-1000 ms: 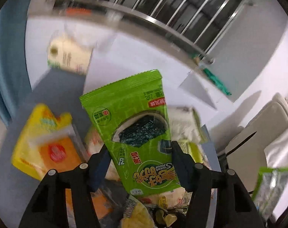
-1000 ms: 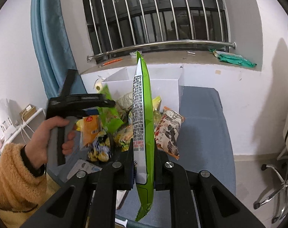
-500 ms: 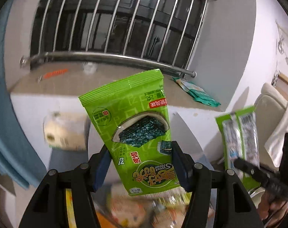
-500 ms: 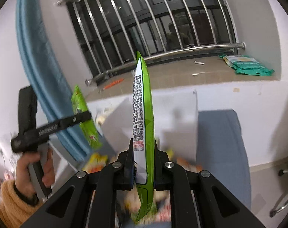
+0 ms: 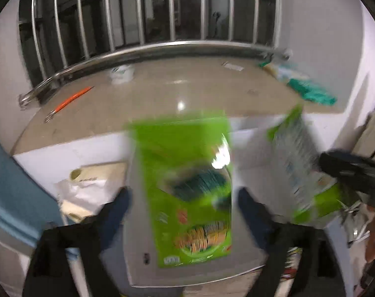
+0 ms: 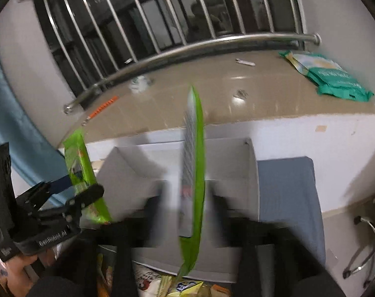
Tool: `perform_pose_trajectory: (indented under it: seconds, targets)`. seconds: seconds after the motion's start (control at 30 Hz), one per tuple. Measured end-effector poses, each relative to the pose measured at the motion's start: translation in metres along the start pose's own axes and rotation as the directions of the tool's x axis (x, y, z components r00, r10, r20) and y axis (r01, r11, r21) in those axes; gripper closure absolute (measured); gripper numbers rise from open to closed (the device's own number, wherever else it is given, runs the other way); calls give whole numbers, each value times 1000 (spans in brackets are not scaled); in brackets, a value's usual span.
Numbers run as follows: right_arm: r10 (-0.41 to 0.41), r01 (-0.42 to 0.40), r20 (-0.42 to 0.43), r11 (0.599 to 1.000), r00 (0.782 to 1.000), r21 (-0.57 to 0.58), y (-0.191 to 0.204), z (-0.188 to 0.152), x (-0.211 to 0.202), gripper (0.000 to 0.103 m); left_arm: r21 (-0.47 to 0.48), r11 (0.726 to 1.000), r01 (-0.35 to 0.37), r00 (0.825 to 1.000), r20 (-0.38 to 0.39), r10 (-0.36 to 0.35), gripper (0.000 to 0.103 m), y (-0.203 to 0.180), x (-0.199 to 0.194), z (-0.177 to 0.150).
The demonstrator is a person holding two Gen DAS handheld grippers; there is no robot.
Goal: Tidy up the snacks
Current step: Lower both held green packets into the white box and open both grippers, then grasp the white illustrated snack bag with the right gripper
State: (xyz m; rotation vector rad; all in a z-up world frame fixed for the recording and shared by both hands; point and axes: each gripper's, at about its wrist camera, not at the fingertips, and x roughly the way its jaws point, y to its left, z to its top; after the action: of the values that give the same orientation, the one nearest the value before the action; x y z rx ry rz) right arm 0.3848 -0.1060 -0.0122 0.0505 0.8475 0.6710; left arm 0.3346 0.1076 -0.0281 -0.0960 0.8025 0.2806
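Note:
In the left wrist view, my left gripper (image 5: 185,210) stands open with a green seaweed snack pack (image 5: 187,188) blurred between its spread fingers, over an open white box (image 5: 138,222). Whether the pack still touches a finger cannot be told. In the right wrist view, my right gripper (image 6: 187,198) has its fingers spread; a second green seaweed pack (image 6: 194,173) hangs edge-on between them over the same white box (image 6: 231,158). The left gripper and its pack (image 6: 84,173) show at left there. The right pack (image 5: 298,163) shows at right in the left view.
A stone window sill (image 6: 212,99) with a steel rail (image 6: 187,49) lies behind the box. A teal packet (image 6: 333,76) lies on the sill. Several loose snacks (image 6: 162,284) lie on a grey-blue table (image 6: 286,188). A blue curtain (image 5: 11,193) hangs at left.
Both grippers moved forward over the white box and tilted down. Both sets of fingers have spread apart from the green packs, which now appear blurred.

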Motion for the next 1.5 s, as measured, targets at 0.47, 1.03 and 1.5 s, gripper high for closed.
perform_pose_trajectory:
  seconds: [0.47, 1.03, 1.5]
  targets:
    - [36, -28, 148, 998, 988, -54, 8, -16, -61, 0, -14, 994, 105, 986, 128, -102, 0, 21, -72, -30]
    - [71, -59, 175, 996, 982, -74, 22, -167, -161, 0, 34, 947, 320, 900, 301, -315, 0, 3, -213, -184]
    - [-23, 26, 83, 999, 996, -30, 5, -233, -139, 0, -43, 951, 305, 923, 259, -284, 0, 9, -220, -243]
